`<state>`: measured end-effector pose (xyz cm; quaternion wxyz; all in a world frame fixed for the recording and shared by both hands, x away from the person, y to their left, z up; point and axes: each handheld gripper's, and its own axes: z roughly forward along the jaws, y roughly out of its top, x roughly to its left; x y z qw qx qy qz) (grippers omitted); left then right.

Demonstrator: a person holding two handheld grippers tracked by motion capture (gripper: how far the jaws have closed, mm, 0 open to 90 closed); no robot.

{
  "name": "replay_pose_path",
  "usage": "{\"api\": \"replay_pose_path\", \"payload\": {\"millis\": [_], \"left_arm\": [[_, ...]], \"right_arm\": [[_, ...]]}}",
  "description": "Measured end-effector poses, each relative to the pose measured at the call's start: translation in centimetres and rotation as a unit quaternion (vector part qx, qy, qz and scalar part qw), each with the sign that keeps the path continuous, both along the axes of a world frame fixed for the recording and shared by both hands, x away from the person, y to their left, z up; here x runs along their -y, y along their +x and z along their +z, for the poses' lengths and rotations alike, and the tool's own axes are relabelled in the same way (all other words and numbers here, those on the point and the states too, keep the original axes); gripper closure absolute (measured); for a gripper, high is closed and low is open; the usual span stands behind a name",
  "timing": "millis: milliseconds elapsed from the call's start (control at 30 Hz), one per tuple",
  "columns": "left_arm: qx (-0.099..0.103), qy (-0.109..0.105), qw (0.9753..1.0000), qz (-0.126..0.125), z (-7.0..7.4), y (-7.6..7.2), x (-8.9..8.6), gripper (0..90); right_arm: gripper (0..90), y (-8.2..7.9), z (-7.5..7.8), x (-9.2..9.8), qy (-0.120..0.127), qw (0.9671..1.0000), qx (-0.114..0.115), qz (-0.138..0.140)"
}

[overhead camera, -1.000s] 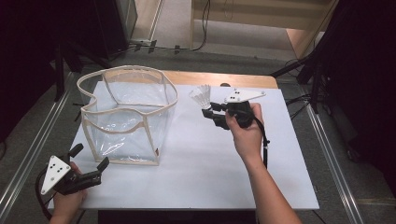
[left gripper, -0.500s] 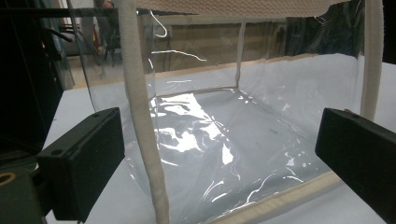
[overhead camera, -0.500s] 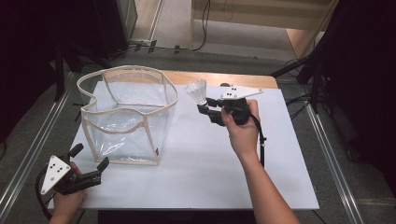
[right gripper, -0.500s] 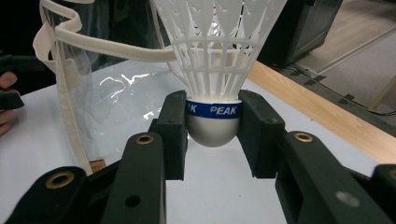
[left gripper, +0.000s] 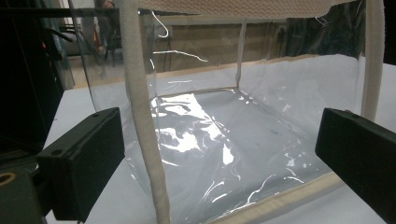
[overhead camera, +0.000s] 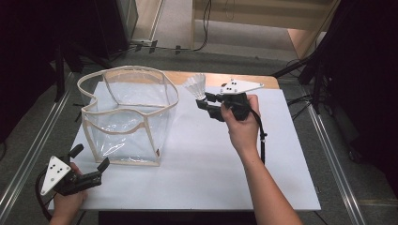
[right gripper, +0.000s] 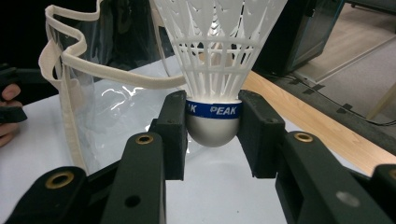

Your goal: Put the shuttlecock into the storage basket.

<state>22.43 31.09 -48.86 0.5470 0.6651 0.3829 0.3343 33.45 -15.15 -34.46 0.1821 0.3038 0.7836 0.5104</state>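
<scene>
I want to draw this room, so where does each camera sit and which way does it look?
High view: above the table, looking down; both forearms, left gripper, right gripper.
Left gripper view: between open jaws, facing the clear bag.
Right gripper view: along jaws clamping the shuttlecock.
Shared: bag and white table.

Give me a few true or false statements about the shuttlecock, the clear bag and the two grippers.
1. The right gripper is shut on the shuttlecock. True.
2. The shuttlecock lies inside the clear bag. False: it is held outside, beside the bag's rim.
3. The left gripper is open. True.
4. The left gripper's fingers clamp the bag's fabric edge. False: they stand apart, off the bag.
5. The bag lies flat. False: it stands open on the white table.
</scene>
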Motion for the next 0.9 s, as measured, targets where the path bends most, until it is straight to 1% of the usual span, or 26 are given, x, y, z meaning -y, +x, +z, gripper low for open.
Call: {"api": "replay_pose_path", "payload": {"millis": [200,500,867,900], "left_arm": [[0.0,0.0,1.0,-0.001,0.0,0.0,0.0,2.1],[0.0,0.003,1.0,-0.002,0.0,0.0,0.0,2.1],[0.0,0.002,1.0,-0.002,0.0,0.0,0.0,2.1],[0.0,0.002,1.0,-0.003,0.0,0.0,0.0,2.1]], "right_arm": [[61.3,0.2,0.2,-0.3,0.008,1.0,0.004,0.0],[61.3,0.1,0.9,-0.7,0.012,0.9996,0.025,0.004],[61.3,0.4,1.2,-1.8,0.015,0.9994,0.029,0.011],[61.3,0.5,1.3,-2.0,0.015,0.9992,0.035,0.014]]}}
